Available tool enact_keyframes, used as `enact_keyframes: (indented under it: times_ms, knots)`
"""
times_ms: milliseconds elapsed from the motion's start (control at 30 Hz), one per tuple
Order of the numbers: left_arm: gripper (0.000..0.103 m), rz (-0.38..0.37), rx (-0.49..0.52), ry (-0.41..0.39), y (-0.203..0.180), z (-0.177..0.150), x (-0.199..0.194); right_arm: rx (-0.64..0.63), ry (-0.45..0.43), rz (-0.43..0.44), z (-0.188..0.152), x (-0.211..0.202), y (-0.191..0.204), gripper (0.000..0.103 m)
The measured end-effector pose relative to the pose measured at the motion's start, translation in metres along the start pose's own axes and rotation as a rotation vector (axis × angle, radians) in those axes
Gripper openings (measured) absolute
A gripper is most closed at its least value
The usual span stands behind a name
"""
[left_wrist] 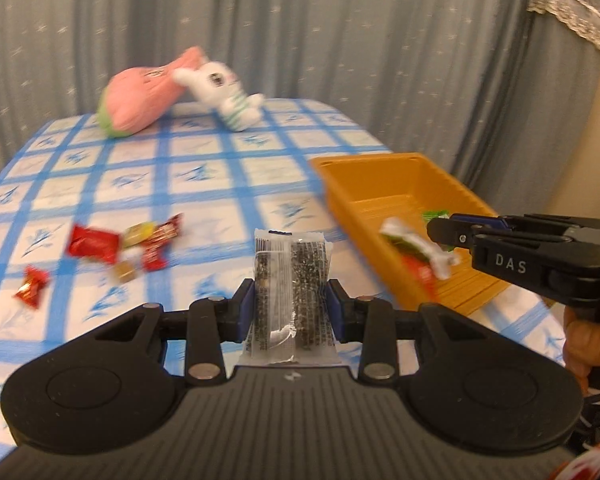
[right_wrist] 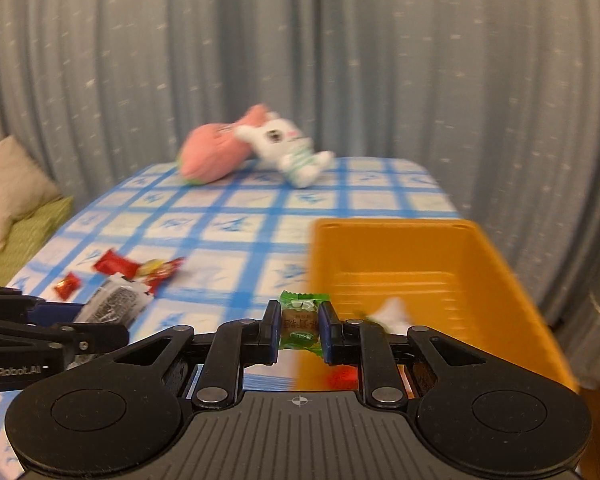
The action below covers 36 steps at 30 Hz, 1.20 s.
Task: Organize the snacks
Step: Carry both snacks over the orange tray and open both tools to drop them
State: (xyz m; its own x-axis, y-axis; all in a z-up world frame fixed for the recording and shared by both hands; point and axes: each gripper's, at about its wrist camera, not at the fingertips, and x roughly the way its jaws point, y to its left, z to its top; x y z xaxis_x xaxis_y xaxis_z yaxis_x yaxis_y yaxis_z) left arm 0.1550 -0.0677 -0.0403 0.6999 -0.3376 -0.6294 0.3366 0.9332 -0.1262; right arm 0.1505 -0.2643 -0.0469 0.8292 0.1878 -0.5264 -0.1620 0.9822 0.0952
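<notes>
My left gripper (left_wrist: 291,307) is shut on a clear packet of dark sesame bars (left_wrist: 290,280), held above the checked tablecloth. That same packet of sesame bars (right_wrist: 114,304) also shows at the left of the right wrist view. My right gripper (right_wrist: 300,330) is shut on a green-wrapped candy (right_wrist: 300,322), at the near left corner of the orange bin (right_wrist: 452,248). In the left wrist view the right gripper (left_wrist: 440,232) hangs over the orange bin (left_wrist: 352,168), which holds a white-and-green wrapper (left_wrist: 414,246) and a red packet (left_wrist: 420,272).
Several red and gold candies (left_wrist: 100,242) lie loose on the blue-checked table (left_wrist: 204,184) to the left. A pink plush (left_wrist: 140,100) and a white rabbit plush (left_wrist: 224,92) rest at the far edge by the grey curtain. A hand (left_wrist: 588,340) grips the right tool.
</notes>
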Motion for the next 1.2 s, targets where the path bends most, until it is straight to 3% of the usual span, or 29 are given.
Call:
enact_keyframes:
  times_ms: [233,533,1200]
  knots:
    - [0.034,-0.069,0.047,-0.012,-0.052,0.02,0.016,0.05,-0.018,-0.072,0.004,-0.021,-0.057,0.02]
    - [0.034,-0.097,0.068,0.002,-0.09,0.032,0.043,0.156,-0.045,-0.098,0.008,-0.033,-0.107,0.02]
    - [0.036,-0.109,0.063,0.02,-0.107,0.04,0.086,0.2,-0.012,-0.111,0.004,-0.019,-0.124,0.02]
